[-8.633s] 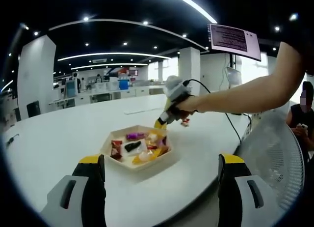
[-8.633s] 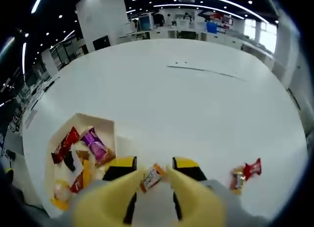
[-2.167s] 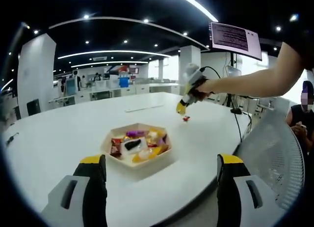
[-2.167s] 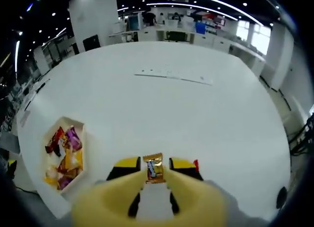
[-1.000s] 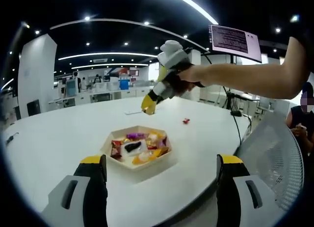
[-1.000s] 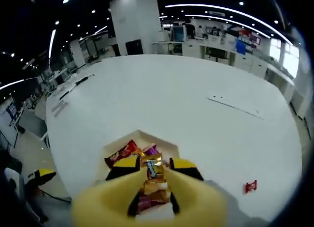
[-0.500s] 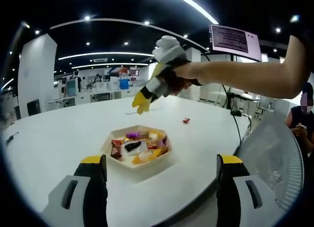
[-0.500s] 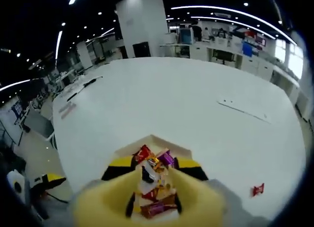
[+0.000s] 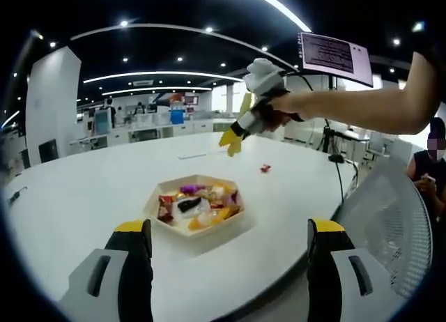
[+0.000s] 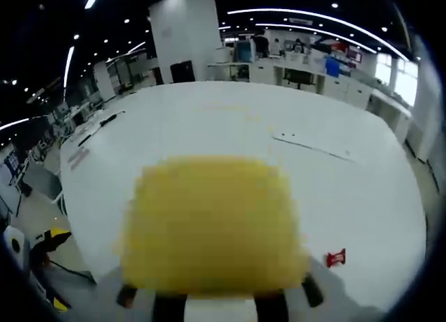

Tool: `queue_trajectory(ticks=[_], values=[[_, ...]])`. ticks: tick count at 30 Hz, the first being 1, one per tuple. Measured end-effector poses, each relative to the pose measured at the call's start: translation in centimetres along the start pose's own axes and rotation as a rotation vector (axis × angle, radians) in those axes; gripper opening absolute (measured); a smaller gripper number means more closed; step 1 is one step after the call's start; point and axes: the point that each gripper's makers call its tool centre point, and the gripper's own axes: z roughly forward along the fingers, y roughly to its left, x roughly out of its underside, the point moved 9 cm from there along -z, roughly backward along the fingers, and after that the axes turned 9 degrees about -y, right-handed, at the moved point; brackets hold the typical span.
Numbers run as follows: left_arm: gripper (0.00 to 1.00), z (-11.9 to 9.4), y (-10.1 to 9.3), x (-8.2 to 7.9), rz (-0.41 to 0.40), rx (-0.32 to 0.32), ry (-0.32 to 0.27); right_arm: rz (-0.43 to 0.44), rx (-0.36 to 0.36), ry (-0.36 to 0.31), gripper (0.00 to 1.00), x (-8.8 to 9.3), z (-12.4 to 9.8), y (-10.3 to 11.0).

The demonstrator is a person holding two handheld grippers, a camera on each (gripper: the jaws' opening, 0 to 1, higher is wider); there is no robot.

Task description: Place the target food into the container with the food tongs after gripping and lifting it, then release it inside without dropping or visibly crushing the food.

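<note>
A hexagonal paper tray (image 9: 157,208) holding several wrapped candies sits on the white table (image 9: 83,189), straight ahead of my left gripper (image 9: 228,228), which is open and empty, its jaws low and wide apart. A person's hand holds my right gripper (image 9: 248,117) in the air behind and right of the tray. It clamps yellow food tongs (image 9: 230,139), whose two tips stand slightly apart with nothing between them. One red wrapped candy (image 9: 265,168) (image 10: 336,257) lies on the table beyond the tray. A yellow blur hides the tongs in the right gripper view.
A white mesh chair back (image 9: 390,217) stands at the table's right edge. A thin flat strip (image 10: 313,146) lies far out on the table (image 10: 209,113). A monitor (image 9: 333,56) hangs at the upper right. The person's forearm (image 9: 362,109) reaches in from the right.
The right gripper carried a gold candy over the tray, the tongs spread there, and it has since swung up and right, away from the tray, tongs empty. The left gripper has not moved.
</note>
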Motion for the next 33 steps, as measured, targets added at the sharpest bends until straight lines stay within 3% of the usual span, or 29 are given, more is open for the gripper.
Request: queue_trajectory(ticks=[6,13,22,33], values=[[0.89,0.0,0.0,-0.1,0.011,-0.008,-0.012,0.088,0.082,0.008,0.31,1.4,-1.9,-5.6],[0.89,0.0,0.2,-0.2,0.015,-0.025,-0.014,0.089,0.175,0.043,0.3,3.0,-2.0,-10.3],[0.88,0.0,0.3,-0.2,0.02,-0.036,-0.022,0.092,0.219,0.075,0.31,4.3,-0.7,-13.0],[0.88,0.0,0.3,-0.3,0.026,-0.047,-0.039,0.103,0.242,0.055,0.3,5.7,1.3,-15.0]])
